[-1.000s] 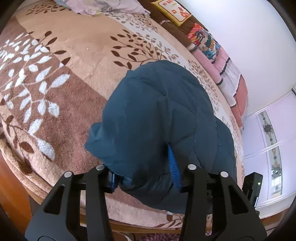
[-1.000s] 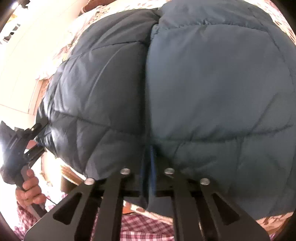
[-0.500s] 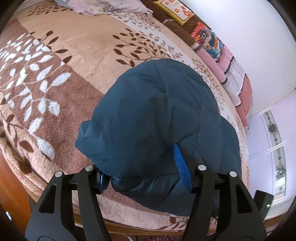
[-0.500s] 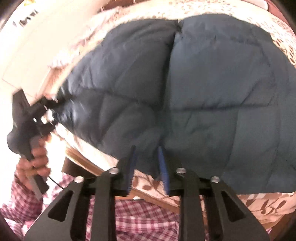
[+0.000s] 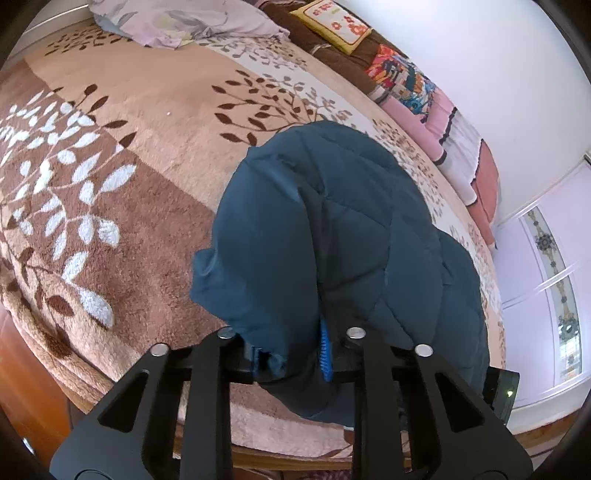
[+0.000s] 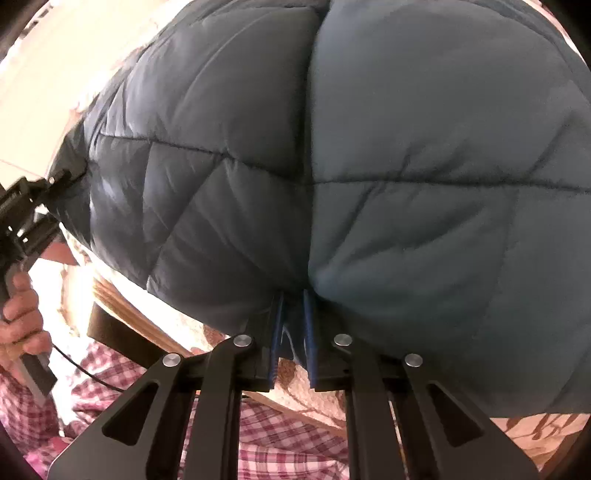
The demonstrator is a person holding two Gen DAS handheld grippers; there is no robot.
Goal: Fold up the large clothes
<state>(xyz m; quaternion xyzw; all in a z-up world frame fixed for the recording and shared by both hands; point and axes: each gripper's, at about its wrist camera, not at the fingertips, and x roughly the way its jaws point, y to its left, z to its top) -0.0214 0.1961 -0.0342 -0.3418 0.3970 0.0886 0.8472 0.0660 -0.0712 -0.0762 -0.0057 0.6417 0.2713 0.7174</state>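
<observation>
A dark blue quilted puffer jacket (image 5: 332,236) lies bunched on the brown leaf-patterned blanket (image 5: 110,166) near the bed's front edge. My left gripper (image 5: 290,354) is shut on the jacket's near edge, with fabric pinched between the blue pads. In the right wrist view the jacket (image 6: 369,147) fills most of the frame. My right gripper (image 6: 293,332) is shut on its lower edge, pads close together with fabric between them. The left gripper (image 6: 33,206) shows at the far left there, held in a hand at the jacket's other corner.
A lilac pillow (image 5: 184,22) lies at the bed's far end. A yellow cushion (image 5: 332,26) and folded colourful bedding (image 5: 436,110) line the wall side. The wooden bed frame (image 5: 258,458) runs along the front edge. A person's checked shirt (image 6: 288,443) is below.
Both grippers have closed on the jacket's near edge: the left one was wide open, the right one slightly open half a second ago. The jacket has bunched up between them.
</observation>
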